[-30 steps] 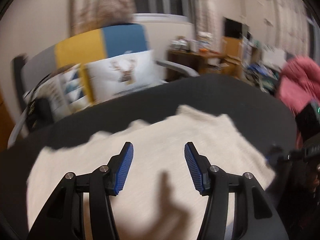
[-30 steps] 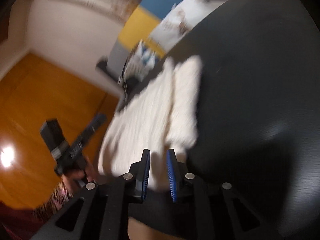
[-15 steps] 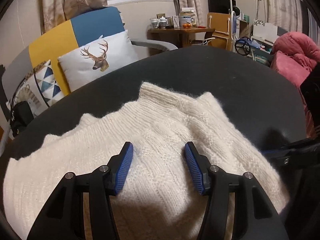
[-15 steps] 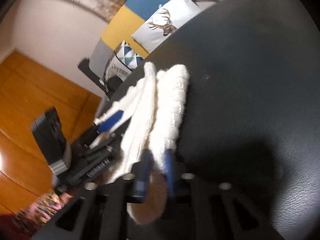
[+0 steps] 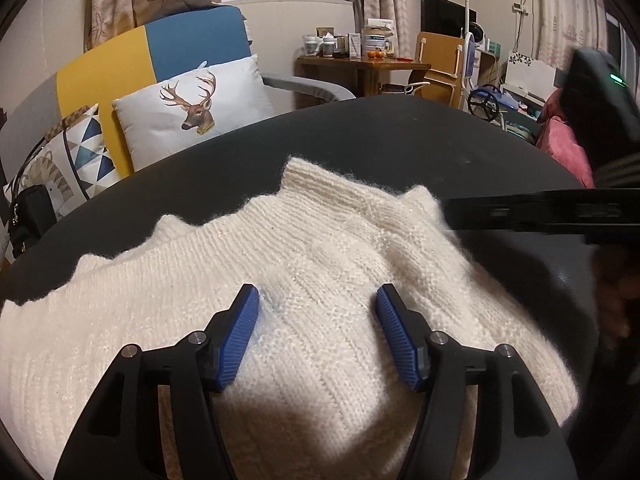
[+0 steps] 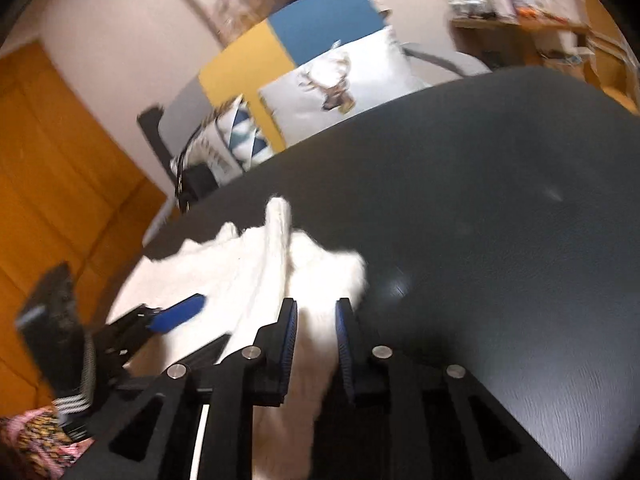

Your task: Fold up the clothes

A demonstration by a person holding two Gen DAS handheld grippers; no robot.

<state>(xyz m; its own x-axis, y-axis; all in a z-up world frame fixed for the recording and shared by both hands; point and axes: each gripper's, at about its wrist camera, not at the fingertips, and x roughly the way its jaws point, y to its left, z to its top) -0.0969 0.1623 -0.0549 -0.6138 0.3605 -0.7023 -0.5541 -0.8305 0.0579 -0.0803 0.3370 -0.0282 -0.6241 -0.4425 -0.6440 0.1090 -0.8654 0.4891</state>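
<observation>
Cream knitted sweater (image 5: 312, 264) lies spread on the dark round counter (image 5: 400, 140), covering the near part of the top and reaching toward the near edge; its ribbed collar (image 5: 320, 184) points toward the far edge. Left gripper (image 5: 318, 300) hovers over the middle of the sweater, blue fingers (image 5: 240, 332) standing wide and opening further, knit visible beneath the gap but nothing pinched; whether the tips touch the fabric I cannot tell. Right gripper (image 6: 314, 316) works at the sweater's right edge, toward the counter's right side. Its fingers (image 6: 288, 340) are narrow and opening at this moment, a fold of white knit (image 6: 316, 280) between them; the view is motion-blurred, so whether the pads press on the cloth I cannot tell. In the left wrist view the right gripper's black body (image 5: 540, 212) crosses the right side, level with the sweater's shoulder. Beyond the counter's far edge: a sofa in yellow and blue (image 5: 160, 52) with a deer-print cushion (image 5: 192, 108).
</observation>
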